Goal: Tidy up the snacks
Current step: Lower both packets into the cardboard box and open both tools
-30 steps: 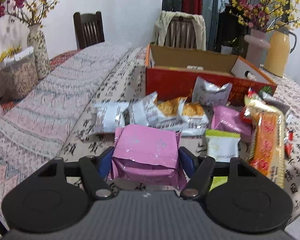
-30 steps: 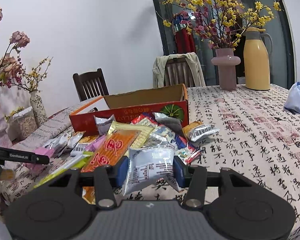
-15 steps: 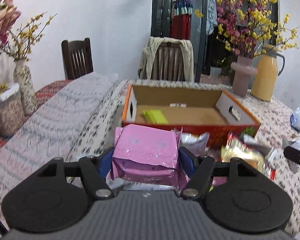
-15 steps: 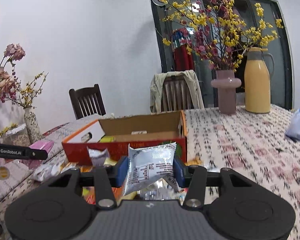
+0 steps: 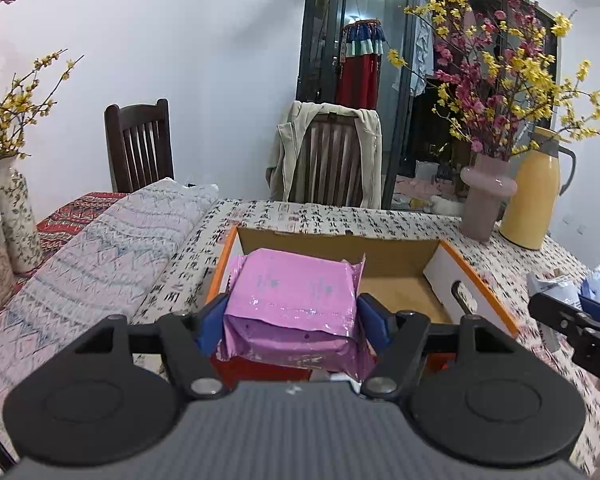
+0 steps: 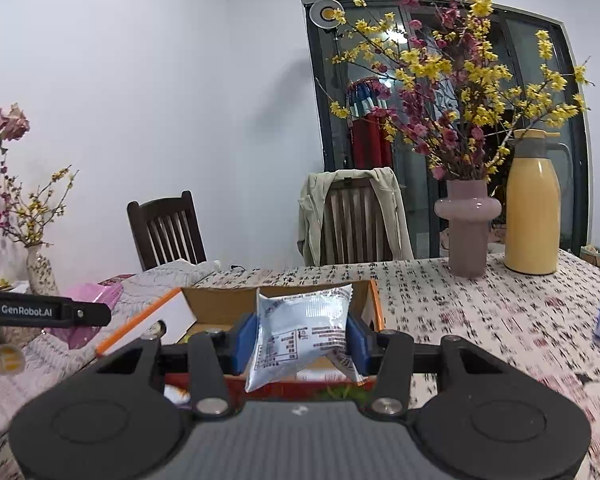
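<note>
My left gripper (image 5: 291, 318) is shut on a pink snack packet (image 5: 292, 300), held in the air just in front of the open orange cardboard box (image 5: 420, 284). In the right wrist view my right gripper (image 6: 300, 338) is shut on a silver-white snack packet (image 6: 300, 328), also raised before the same box (image 6: 216, 304). The other gripper shows at each view's edge: the right one (image 5: 572, 320) with its packet, the left one (image 6: 40, 312) with the pink packet (image 6: 88, 300). The box's floor is mostly hidden behind the packets.
A pink vase (image 5: 484, 200) with flowering branches and a yellow thermos jug (image 5: 534, 192) stand at the table's far right. Two wooden chairs (image 5: 140, 144) stand behind the table, one draped with a jacket (image 5: 328, 152). A patterned vase (image 5: 14, 216) stands at left.
Both grippers have risen with their packets and moved toward the box. The heap of snacks on the table has dropped out of sight below them, and the box's inside now fills the middle.
</note>
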Motion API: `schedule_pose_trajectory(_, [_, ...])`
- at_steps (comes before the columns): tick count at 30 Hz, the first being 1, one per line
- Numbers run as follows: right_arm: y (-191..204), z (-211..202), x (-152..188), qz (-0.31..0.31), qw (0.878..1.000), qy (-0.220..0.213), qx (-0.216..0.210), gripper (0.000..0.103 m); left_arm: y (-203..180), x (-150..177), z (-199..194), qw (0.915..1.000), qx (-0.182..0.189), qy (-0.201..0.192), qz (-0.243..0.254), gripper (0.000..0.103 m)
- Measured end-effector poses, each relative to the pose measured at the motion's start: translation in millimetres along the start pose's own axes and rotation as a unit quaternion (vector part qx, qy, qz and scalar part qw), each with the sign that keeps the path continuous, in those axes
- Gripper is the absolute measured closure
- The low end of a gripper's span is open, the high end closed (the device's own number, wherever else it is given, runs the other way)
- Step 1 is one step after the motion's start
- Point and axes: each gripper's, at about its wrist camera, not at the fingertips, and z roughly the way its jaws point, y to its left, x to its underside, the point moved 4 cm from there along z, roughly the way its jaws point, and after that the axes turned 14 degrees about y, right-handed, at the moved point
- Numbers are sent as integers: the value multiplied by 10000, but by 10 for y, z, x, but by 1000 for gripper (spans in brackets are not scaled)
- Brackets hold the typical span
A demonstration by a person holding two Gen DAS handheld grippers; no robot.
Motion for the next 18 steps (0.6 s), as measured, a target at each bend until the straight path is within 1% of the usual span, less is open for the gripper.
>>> schedule_pose_trajectory(5, [1, 347, -174, 65, 9998, 153, -54, 56, -1, -146, 252, 9999, -68, 50, -94, 33])
schedule_pose_trajectory(9, [-3, 630, -213, 95, 9995, 304, -52, 56, 35, -200, 489, 9998, -137, 79, -146, 33])
schedule_pose_trajectory(15, [-91, 856, -116, 251, 9991, 329, -25, 56, 130, -86, 776, 9996, -103, 90, -248, 33])
schedule_pose_trajectory(18, [-86, 941, -80, 220, 9988, 444, -41, 56, 153, -64, 862, 9993, -115, 211, -279, 33])
